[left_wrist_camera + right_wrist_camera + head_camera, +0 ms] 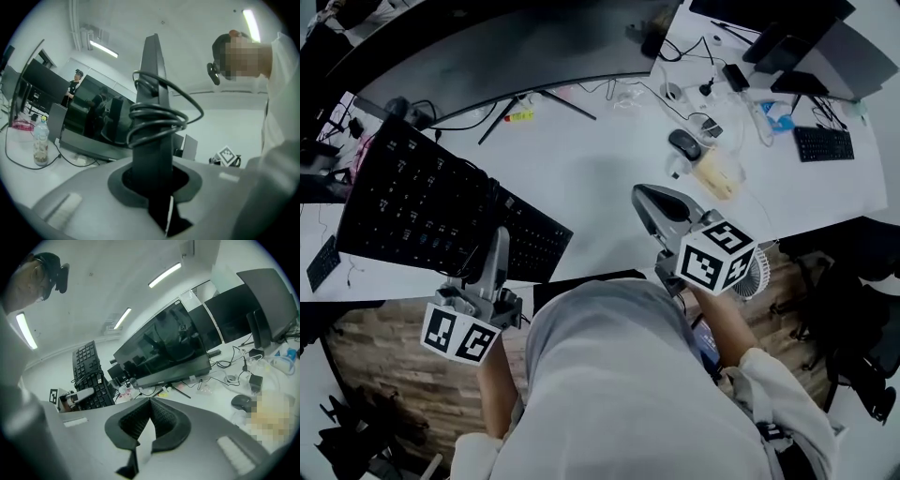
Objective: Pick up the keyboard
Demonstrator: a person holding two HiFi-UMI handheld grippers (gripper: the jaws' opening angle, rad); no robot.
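Over the white desk (609, 178), the left gripper (496, 242) clamps the black keyboard (422, 199) on end; the right gripper's (645, 200) jaws meet, empty.

Open-plan office or computer lab. Long white table (609, 187) loaded with a wide curved monitor (516, 47), a mouse (683, 143), a black power adapter (735, 77) and a small keyboard (823, 143) at the far right, plus a black keyboard (422, 202) with a coiled cord at the left. More dark screens (225, 324) ranged along the table in the right gripper view. Strip lights (164, 275) on a plain white ceiling. Wood-look floor (384, 356) below. Further back in the left gripper view, another monitor (42, 84), a standing person (75, 84) and a drinks bottle (41, 145).
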